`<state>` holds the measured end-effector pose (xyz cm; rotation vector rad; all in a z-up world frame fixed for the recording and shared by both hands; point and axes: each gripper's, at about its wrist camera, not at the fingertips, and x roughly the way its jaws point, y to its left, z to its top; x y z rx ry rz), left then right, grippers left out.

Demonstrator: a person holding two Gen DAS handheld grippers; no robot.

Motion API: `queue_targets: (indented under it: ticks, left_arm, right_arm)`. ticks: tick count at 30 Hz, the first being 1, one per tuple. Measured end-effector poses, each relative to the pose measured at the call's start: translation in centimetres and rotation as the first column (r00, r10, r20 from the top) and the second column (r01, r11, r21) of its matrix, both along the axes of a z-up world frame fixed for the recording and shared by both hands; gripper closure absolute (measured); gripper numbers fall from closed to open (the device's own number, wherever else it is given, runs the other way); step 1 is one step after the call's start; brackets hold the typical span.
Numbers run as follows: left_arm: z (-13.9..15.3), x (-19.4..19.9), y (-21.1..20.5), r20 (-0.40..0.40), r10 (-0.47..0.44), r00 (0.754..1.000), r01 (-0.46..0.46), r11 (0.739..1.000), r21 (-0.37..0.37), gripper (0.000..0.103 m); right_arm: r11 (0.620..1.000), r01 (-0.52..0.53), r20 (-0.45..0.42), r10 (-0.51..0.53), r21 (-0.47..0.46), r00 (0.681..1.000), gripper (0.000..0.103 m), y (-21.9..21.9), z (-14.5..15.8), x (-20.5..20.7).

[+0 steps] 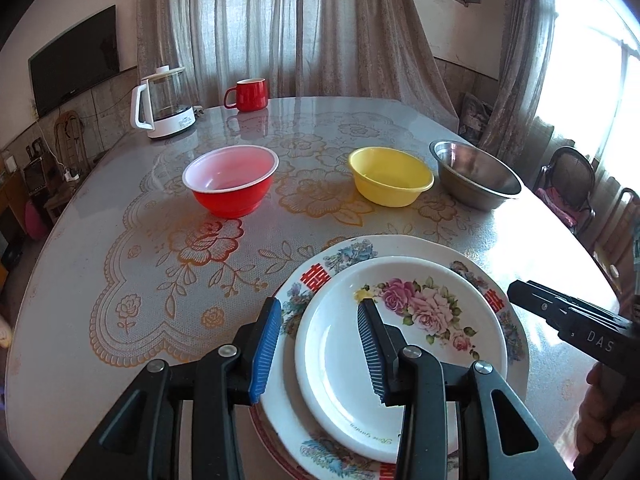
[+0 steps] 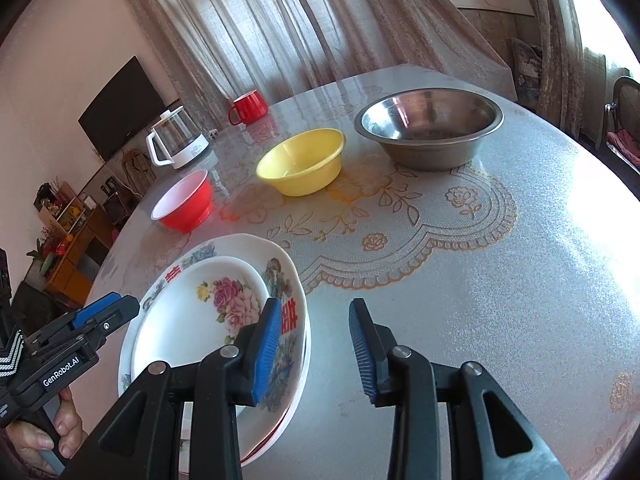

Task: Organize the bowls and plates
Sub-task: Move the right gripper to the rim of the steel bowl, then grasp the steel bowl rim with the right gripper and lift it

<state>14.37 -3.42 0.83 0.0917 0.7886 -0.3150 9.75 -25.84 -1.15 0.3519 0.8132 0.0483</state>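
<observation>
With the plate stack (image 1: 400, 320) resting on the worktop (image 1: 120, 260) edge, the left gripper (image 1: 320, 344) and right gripper (image 2: 312, 344) stood released, the right's fingers opening on nothing. Risk: a careless bump could push the stack off.

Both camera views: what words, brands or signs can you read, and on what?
"GenRobot.AI": black left gripper, on its body.
"DAS": black right gripper, on its body; cut off.
Red double-happiness signs: large floral white plate, on its rim.
Small rose-patterned white plate: script reads roughly "Rose garden".
White glass kettle: label unreadable.
</observation>
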Motion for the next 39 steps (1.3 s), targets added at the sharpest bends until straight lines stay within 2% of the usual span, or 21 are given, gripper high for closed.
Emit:
queue_targets:
  ticks: [9, 18, 24, 27, 33, 39]
  left_arm:
    - [-0.3, 0.4, -2.8, -0.012, -0.053, 0.999, 0.053, 0.998, 0.026, 0.06]
    - [-0.6, 0.8, -4.3, -0.026, -0.079, 0.997, 0.08, 0.996, 0.034, 0.059]
    - [-0.8, 1.1, -5.6, -0.04, -0.1, 0.994, 0.102, 0.994, 0.034, 0.058]
    - [-1.0, 1.6, -6.2, -0.07, -0.109, 0.992, 0.111, 0.994, 0.015, 0.058]
    - [-1.3, 2.2, -6.7, -0.103, -0.097, 0.99, 0.098, 0.995, -0.002, 0.058]
    - [-0.9, 3.7, -7.0, -0.144, -0.097, 0.985, 0.091, 0.995, -0.046, 0.058]
  right_arm:
    - [0.999, 0.046, -0.005, -0.046, -0.005, 0.999, 0.068, -2.3, 0.2, 0.7]
    - [0.99, 0.141, 0.007, -0.142, 0.009, 0.99, 0.068, -6.4, 1.2, 2.8]
    - [0.973, 0.23, 0.022, -0.231, 0.037, 0.973, 0.065, -9.4, 1.9, 4.3]
    - [0.965, 0.261, 0.034, -0.262, 0.028, 0.965, 0.065, -10.4, 2.2, 5.1]
    - [0.934, 0.35, 0.025, -0.353, 0.069, 0.935, 0.065, -13.5, 2.0, 6.8]
    - [0.917, 0.392, 0.004, -0.393, 0.082, 0.919, 0.065, -15.4, 1.4, 9.2]
